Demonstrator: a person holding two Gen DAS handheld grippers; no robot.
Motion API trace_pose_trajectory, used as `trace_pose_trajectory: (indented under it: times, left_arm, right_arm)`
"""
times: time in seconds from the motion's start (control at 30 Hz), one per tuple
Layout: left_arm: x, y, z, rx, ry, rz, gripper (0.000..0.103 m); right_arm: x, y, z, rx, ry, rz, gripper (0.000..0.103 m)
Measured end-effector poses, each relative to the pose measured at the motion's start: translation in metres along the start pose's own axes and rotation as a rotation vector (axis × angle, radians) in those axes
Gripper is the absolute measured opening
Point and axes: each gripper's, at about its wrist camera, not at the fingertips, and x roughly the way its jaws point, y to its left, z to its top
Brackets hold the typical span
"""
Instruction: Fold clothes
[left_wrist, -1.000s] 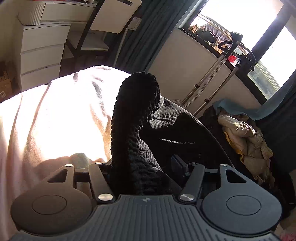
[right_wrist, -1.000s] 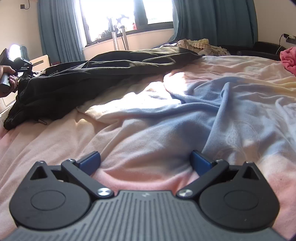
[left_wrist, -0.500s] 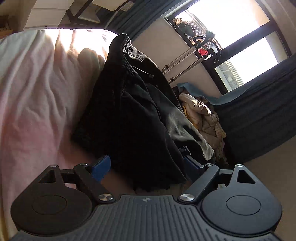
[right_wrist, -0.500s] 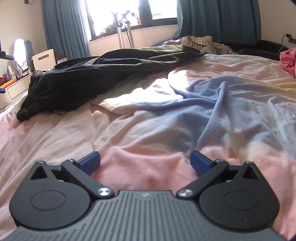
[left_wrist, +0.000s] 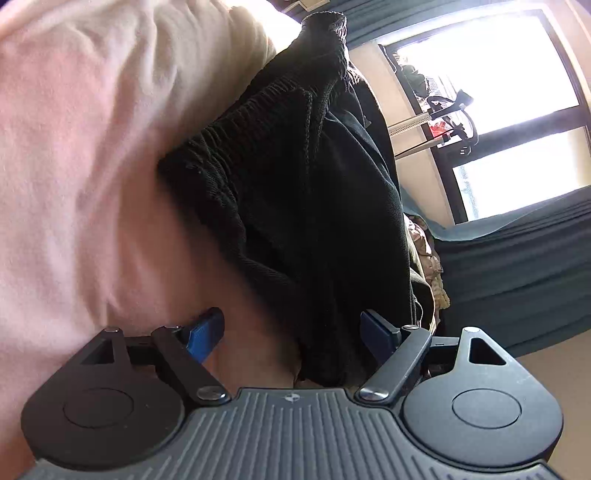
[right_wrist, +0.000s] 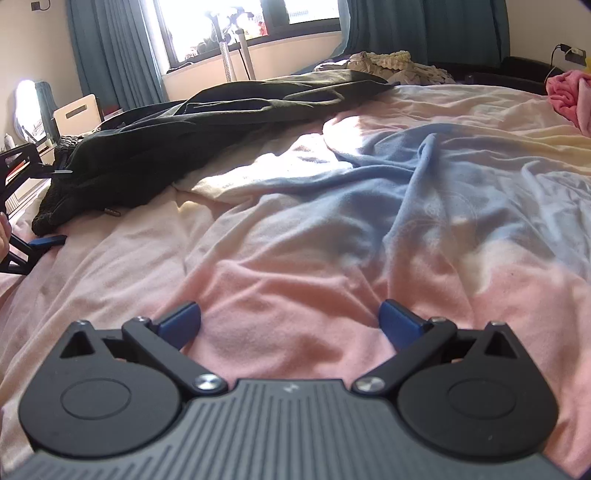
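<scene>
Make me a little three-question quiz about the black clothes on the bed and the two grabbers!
1. True or false: the right gripper holds the black garment.
2. The edge of the black garment between the left gripper's fingers is: A) ribbed knit, B) shiny plastic, C) lace.
3. Fill in: the right gripper hovers over the ____ part of the blanket.

Key
1. False. Its jaws are open over bare blanket, far from the garment.
2. A. The ribbed hem lies between the blue pads; the jaws are closing, not yet pressing.
3. Pink.
</scene>
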Motion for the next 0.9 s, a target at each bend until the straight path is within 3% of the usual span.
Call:
trace_pose_trajectory:
  times: [0.1, 0.27, 0.33, 0.43, 0.5, 0.7, 0.8, 0.9]
  left_arm:
    - [0.012, 0.000, 0.003, 0.039, -0.038, 0.015, 0.078]
    - [0.020, 0.003, 0.011, 0.041, -0.103, 0.026, 0.060]
    - [0.020, 0.004, 0.014, 0.040, -0.101, 0.016, 0.038]
    - [0.019, 0.010, 0.019, -0.030, -0.080, -0.012, 0.018]
    - [0.009, 0.005, 0.019, -0.015, -0.106, -0.038, 0.014]
    - [-0.067, -0.061, 0.009, 0.298, -0.234, -0.165, 0.011]
    - [-0.096, -0.089, 0.024, 0.331, -0.216, -0.232, 0.011]
    - [-0.119, -0.108, 0.049, 0.286, -0.217, -0.265, 0.011]
  right_arm:
    - [0.002, 0.001, 0.001, -0.001, -0.005, -0.001, 0.103]
    - [0.006, -0.001, 0.002, 0.010, -0.013, 0.005, 0.103]
    - [0.008, -0.001, 0.002, 0.011, -0.016, 0.005, 0.103]
    - [0.010, -0.001, 0.002, 0.006, -0.024, 0.006, 0.103]
    - [0.012, -0.001, 0.002, 0.005, -0.029, 0.010, 0.103]
    - [0.014, -0.002, 0.003, 0.006, -0.034, 0.014, 0.103]
    - [0.012, -0.002, 0.003, 0.004, -0.036, 0.015, 0.103]
    - [0.009, 0.000, 0.002, -0.003, -0.040, 0.012, 0.103]
